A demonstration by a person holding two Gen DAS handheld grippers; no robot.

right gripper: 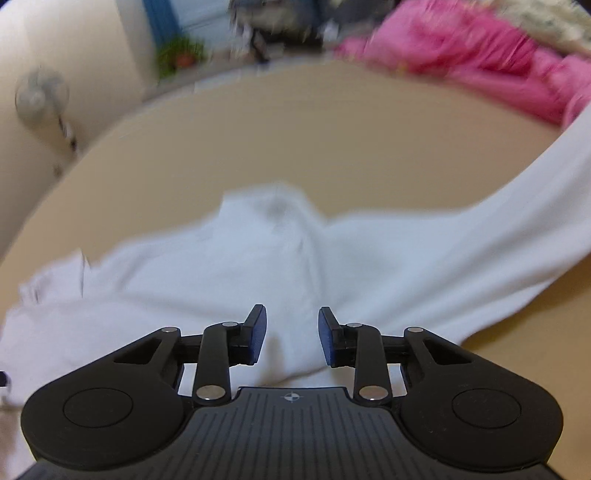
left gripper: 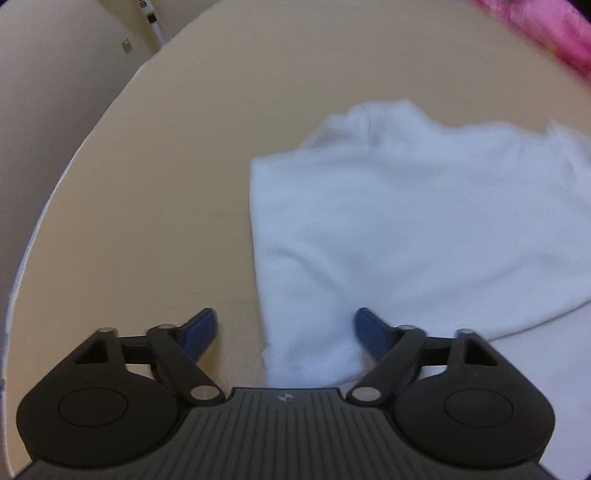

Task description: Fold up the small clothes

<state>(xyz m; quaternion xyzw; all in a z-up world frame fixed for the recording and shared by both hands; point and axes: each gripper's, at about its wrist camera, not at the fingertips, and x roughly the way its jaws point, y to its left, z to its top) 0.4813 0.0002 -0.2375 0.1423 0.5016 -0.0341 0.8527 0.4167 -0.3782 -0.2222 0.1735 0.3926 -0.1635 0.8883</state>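
Note:
A white garment (left gripper: 406,221) lies on the beige table (left gripper: 166,184), its left side folded to a straight edge. My left gripper (left gripper: 284,328) is open wide above the garment's near left corner, holding nothing. In the right wrist view the same white garment (right gripper: 258,266) spreads across the table (right gripper: 295,140), with a long sleeve (right gripper: 535,192) stretching up to the right. My right gripper (right gripper: 291,332) is open above the garment's near edge, with cloth below the gap. Both views are blurred.
A pink cloth pile (right gripper: 480,66) lies at the table's far right, also showing in the left wrist view (left gripper: 554,33). A standing fan (right gripper: 42,98) and a plant (right gripper: 181,55) are beyond the table's far left edge. The table's left edge (left gripper: 74,166) curves near the left gripper.

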